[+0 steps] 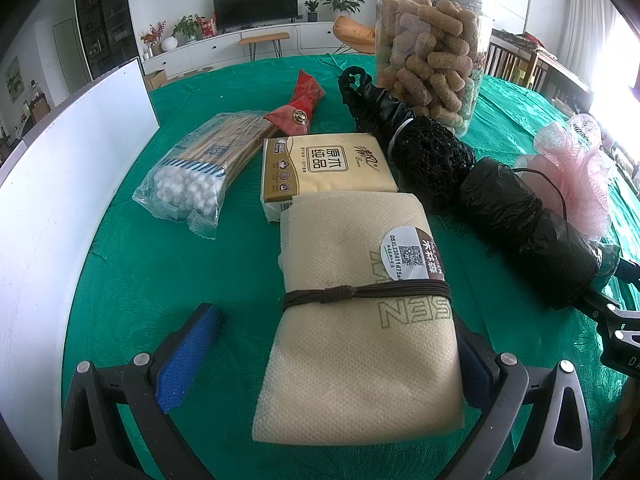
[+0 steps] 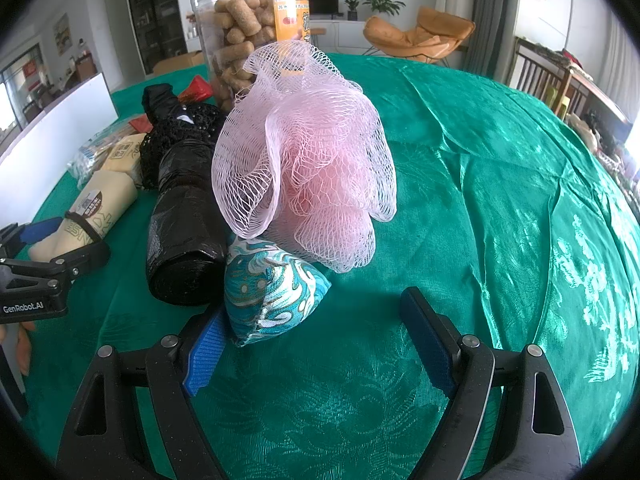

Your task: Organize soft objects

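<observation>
Jar (image 1: 430,46): brown snack sticks | left gripper (image 1: 332,348) fingers apart | right gripper (image 2: 316,336) fingers apart

Each claw (image 1: 332,344) (image 2: 320,340) is black-framed, silver-screwed, with blue ribbed pads (image 1: 188,354).

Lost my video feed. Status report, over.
Both tools open. Left tool straddles beige cloth bundle. Right tool at teal patterned pouch, no grip. Pink mesh pouf crowds behind it.

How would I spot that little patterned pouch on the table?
Find the tall snack jar on the green cloth, then the pink mesh puff before it. The pouch sits at its foot: small, teal-and-white swirls, beside a black roll.
</observation>
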Tool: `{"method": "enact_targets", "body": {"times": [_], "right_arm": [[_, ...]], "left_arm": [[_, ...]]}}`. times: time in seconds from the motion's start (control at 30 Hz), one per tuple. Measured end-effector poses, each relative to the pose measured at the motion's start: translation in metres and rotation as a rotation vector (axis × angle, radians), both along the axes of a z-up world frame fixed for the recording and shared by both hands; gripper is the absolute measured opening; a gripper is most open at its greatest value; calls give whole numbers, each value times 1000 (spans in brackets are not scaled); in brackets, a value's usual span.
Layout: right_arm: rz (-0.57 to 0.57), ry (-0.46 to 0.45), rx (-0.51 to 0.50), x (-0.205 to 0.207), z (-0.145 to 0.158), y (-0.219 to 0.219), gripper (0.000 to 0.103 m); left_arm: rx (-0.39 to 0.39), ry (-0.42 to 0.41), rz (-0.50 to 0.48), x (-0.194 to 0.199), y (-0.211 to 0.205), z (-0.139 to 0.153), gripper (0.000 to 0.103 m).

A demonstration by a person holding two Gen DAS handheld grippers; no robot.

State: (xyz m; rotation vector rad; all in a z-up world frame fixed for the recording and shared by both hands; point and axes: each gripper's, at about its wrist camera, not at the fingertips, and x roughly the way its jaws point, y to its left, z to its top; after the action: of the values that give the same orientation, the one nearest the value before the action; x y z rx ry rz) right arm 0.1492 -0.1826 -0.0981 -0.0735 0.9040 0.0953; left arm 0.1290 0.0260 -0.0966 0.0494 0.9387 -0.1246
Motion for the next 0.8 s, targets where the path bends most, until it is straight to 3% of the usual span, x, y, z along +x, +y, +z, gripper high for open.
{"method": "enact_targets", "body": {"times": [0.3, 0.47, 0.63, 0.8], "right_arm": [[0, 0, 1, 0, 0, -1, 85], [0, 0, 0, 0, 0, -1, 85], [0, 0, 0, 0, 0, -1, 85], [0, 0, 1, 0, 0, -1, 85]], "left_arm": [[-2, 2, -4, -1, 1, 0, 103], [-7, 70, -62, -26, 9, 2, 103], [-101, 74, -49, -57, 36, 14, 103], [-174, 9, 26, -34, 59, 51, 103]]}}
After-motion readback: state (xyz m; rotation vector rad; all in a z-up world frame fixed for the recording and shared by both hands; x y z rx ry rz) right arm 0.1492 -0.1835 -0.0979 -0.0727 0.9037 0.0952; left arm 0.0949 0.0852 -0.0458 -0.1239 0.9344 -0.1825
